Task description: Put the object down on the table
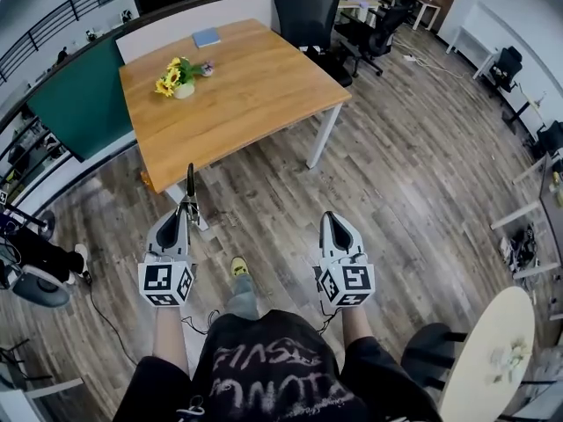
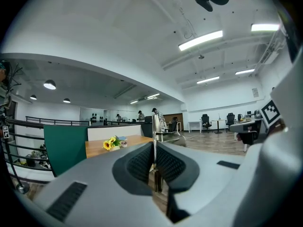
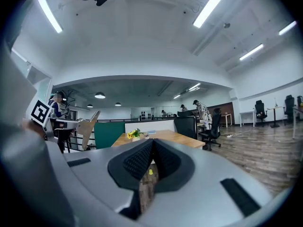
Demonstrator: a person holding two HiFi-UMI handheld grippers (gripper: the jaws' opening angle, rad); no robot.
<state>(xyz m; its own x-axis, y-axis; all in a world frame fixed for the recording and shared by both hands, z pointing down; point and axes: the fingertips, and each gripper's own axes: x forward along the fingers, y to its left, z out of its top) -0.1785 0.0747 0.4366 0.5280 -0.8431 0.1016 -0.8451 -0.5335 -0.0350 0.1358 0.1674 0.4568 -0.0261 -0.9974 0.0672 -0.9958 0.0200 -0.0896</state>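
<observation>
Table x1, claws x2, tool x1

Bright, even ceiling strip lights, heavy fisheye warping at edges, background perhaps soft.

We record the table ahead of us on the floor. On it, toward its left, stands a flower pot; a flat pad lies behind that at the far edge. A chair stands behind the table, a partition along its left side. The left tongs and right tongs sit side by side before the near edge, a thin stick upright in the left pair. A round table lies to our right.
</observation>
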